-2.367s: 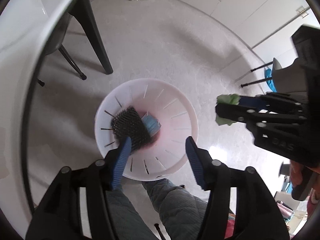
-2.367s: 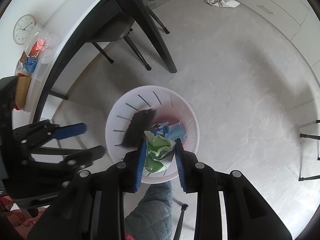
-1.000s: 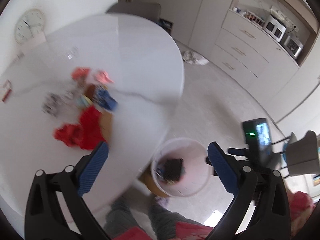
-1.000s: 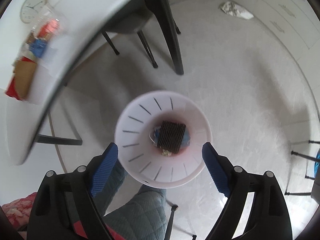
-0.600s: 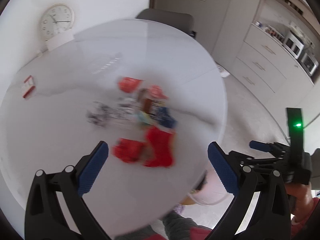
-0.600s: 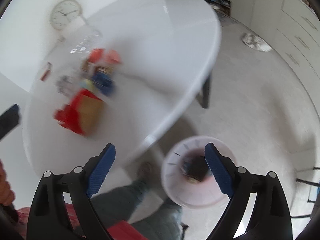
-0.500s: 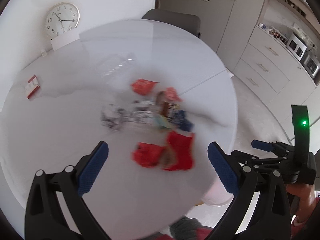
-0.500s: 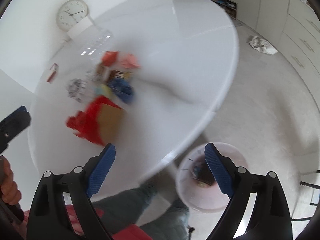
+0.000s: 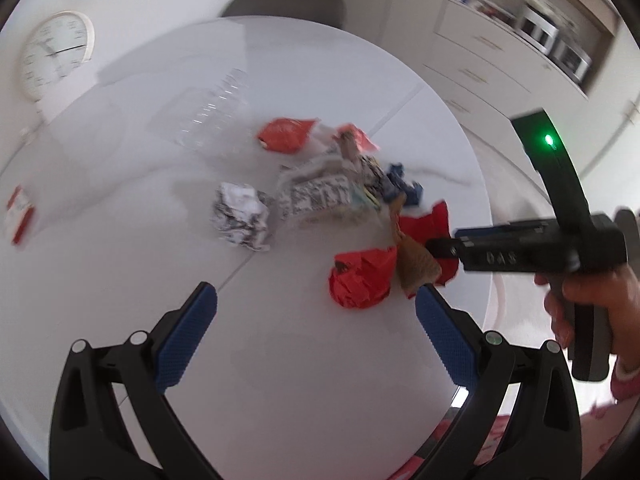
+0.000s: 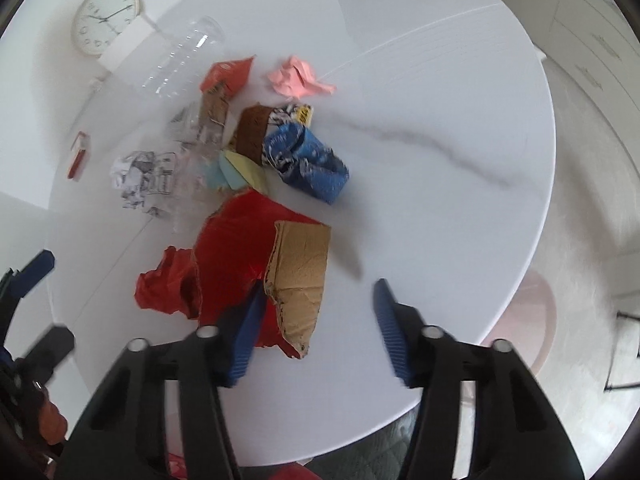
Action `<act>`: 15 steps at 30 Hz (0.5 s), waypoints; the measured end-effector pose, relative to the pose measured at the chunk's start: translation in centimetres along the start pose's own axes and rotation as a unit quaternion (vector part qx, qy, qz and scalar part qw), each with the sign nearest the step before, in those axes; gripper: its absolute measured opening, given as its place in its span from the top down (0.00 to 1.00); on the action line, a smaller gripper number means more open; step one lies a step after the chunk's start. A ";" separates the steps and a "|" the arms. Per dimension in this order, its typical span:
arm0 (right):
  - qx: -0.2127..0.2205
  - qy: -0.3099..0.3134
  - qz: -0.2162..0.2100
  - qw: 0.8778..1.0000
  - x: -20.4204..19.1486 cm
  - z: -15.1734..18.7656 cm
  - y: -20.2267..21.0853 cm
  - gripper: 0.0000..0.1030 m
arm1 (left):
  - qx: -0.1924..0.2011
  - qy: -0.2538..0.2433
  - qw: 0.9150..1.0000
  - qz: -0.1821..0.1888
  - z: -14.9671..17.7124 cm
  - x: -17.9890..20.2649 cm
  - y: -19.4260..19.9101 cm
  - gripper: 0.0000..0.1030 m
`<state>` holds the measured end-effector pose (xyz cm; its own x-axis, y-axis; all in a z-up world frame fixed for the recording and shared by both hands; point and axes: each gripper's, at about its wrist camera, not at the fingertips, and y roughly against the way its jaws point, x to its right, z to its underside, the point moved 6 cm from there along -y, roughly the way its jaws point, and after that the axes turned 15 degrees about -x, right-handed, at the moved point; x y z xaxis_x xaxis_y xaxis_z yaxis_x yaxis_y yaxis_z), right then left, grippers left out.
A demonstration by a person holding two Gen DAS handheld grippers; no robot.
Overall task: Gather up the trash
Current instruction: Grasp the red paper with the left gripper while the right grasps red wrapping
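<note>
Trash lies in a heap on the round white table (image 10: 440, 92): a torn cardboard piece (image 10: 300, 272) on red paper (image 10: 236, 240), a crumpled red wad (image 9: 360, 280), a blue wrapper (image 10: 312, 160), pink paper (image 10: 296, 78), crumpled newsprint (image 9: 240, 216) and a clear bottle (image 10: 180, 60). My right gripper (image 10: 320, 286) hovers over the cardboard. Its jaws are closing with the cardboard's lower edge between them, and the pads are not pressing on it. In the left wrist view the right gripper (image 9: 438, 248) reaches in beside the cardboard (image 9: 414, 268). My left gripper (image 9: 314, 300) is open and empty above bare table, short of the red wad.
The pale bin (image 10: 532, 312) stands on the floor below the table's right edge. A wall clock (image 10: 106, 18) and a small red-and-white box (image 10: 78, 156) sit at the table's far left. Cabinets (image 9: 500, 60) line the back wall.
Both views swung from the bin on the floor up onto the table, and the trash heap came closer. The right jaws narrowed; the left stayed wide.
</note>
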<state>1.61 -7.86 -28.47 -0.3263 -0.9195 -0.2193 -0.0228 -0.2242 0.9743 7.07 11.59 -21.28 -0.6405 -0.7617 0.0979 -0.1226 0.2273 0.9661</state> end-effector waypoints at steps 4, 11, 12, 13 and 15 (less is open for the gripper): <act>0.011 -0.011 -0.002 1.000 0.1 0.3 0.4 0.89 | -0.005 -0.029 0.999 0.018 -0.4 0.8 -1.6 0.08; 0.038 -0.038 -0.011 0.998 2.0 0.8 2.8 0.94 | -0.008 -0.072 0.997 0.016 -1.5 3.1 -4.8 0.08; 0.043 -0.043 -0.012 0.998 2.4 0.9 3.3 0.94 | -0.009 -0.076 0.997 0.015 -1.6 3.4 -5.2 0.08; 0.046 -0.046 -0.012 0.998 2.7 1.0 3.6 0.94 | -0.010 -0.079 0.997 0.014 -1.7 3.7 -5.5 0.08; 0.056 -0.055 -0.015 0.997 3.7 1.1 4.4 0.94 | -0.009 -0.082 0.997 0.012 -2.0 4.2 -6.1 0.08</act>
<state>-0.73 -11.86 -24.89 -0.4262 -0.8701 -0.2474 -0.1368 -0.2084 0.9684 6.66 5.75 -26.27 -0.7582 -0.6468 0.0826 -0.0929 0.2326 0.9681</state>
